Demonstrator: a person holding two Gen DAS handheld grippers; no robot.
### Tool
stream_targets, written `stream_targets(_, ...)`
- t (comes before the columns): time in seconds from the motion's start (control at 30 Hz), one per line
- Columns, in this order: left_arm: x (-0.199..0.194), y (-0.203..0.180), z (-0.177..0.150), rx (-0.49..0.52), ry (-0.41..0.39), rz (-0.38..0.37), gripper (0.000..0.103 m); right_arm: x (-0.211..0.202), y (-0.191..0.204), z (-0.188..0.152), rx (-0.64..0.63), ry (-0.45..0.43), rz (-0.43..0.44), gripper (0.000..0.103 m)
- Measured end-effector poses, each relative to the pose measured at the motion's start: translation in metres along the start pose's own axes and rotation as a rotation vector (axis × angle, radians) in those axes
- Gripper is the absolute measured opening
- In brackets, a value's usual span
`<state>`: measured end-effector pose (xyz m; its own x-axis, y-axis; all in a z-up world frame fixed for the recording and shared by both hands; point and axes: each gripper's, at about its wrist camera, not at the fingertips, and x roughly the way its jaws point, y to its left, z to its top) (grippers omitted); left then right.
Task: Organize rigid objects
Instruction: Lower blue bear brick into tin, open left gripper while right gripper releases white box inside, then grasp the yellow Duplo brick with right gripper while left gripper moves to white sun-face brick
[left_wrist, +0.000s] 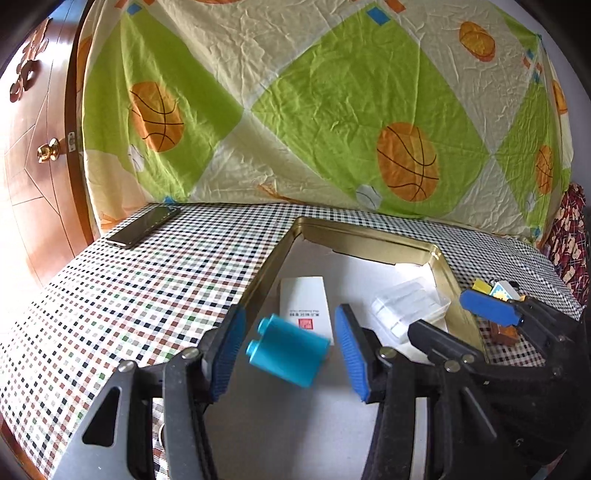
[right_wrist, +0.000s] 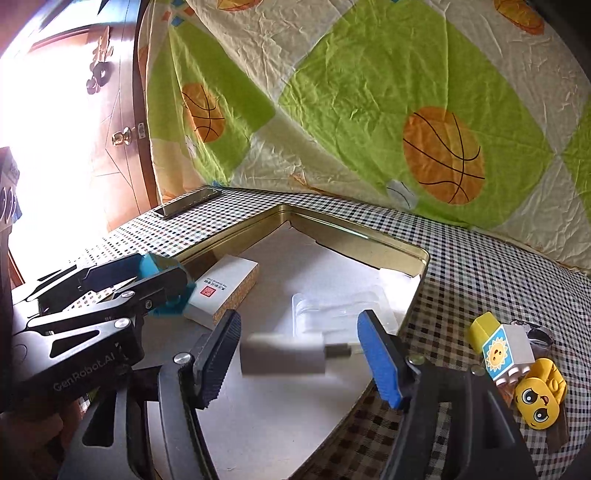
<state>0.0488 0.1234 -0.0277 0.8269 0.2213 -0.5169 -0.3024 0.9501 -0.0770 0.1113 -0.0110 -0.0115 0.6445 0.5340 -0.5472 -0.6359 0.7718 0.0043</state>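
Gold tin tray (left_wrist: 273, 256): one, lying on the checked tablecloth (left_wrist: 129, 295), lined white inside; every place below is told from this tray.
Phone (left_wrist: 144, 225): one, dark, flat on the cloth well left of the tray, near the far edge.
Left gripper (left_wrist: 288, 354): one, over the tray's near left part, its two blue pads wide apart.
Teal block (left_wrist: 286, 349): one, with two round studs, between the left gripper's pads and touching neither; blurred, so whether it rests on the tray floor cannot be told.
White box (left_wrist: 304, 306): one, with a red square mark, lying in the tray just beyond the teal block.
Clear plastic case (left_wrist: 410, 306): one, inside the tray toward its right wall.
Right gripper (right_wrist: 295, 352): one, over the tray's near right part, pads spread apart.
White plug (right_wrist: 284, 352): one, with a metal end, blurred between the right gripper's pads and held by neither.
Toys right of the tray: three counted on the cloth, a yellow block (right_wrist: 484, 326), a white block with a sun picture (right_wrist: 508, 350), and a yellow face figure (right_wrist: 535, 397), clustered together.
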Motion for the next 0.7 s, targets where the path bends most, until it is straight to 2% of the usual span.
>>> stream_targets(0.03, -0.001, 0.001, 0.0, -0.003, -0.003, 0.007, 0.056, -0.001, -0.001, 0.0, 0.005, -0.002, 0.003, 0.074)
stream_targets(0.1, -0.003, 0.003, 0.0, -0.015, -0.012, 0.021, 0.07, -0.004, -0.004, -0.001, 0.014, -0.007, 0.005, 0.075)
stream_targets(0.27, -0.012, -0.002, -0.001, -0.045, -0.031, -0.008, 0.087, -0.025, -0.014, -0.008, 0.029, -0.043, -0.013, 0.079)
stream_targets(0.5, -0.035, -0.05, 0.001, -0.002, -0.086, -0.093, 0.1, -0.07, -0.057, -0.026, 0.045, -0.093, -0.132, 0.08)
stream_targets(0.7, -0.032, -0.11, 0.004, 0.066, -0.067, -0.171, 0.102, -0.092, -0.113, -0.033, 0.103, -0.091, -0.279, 0.08)
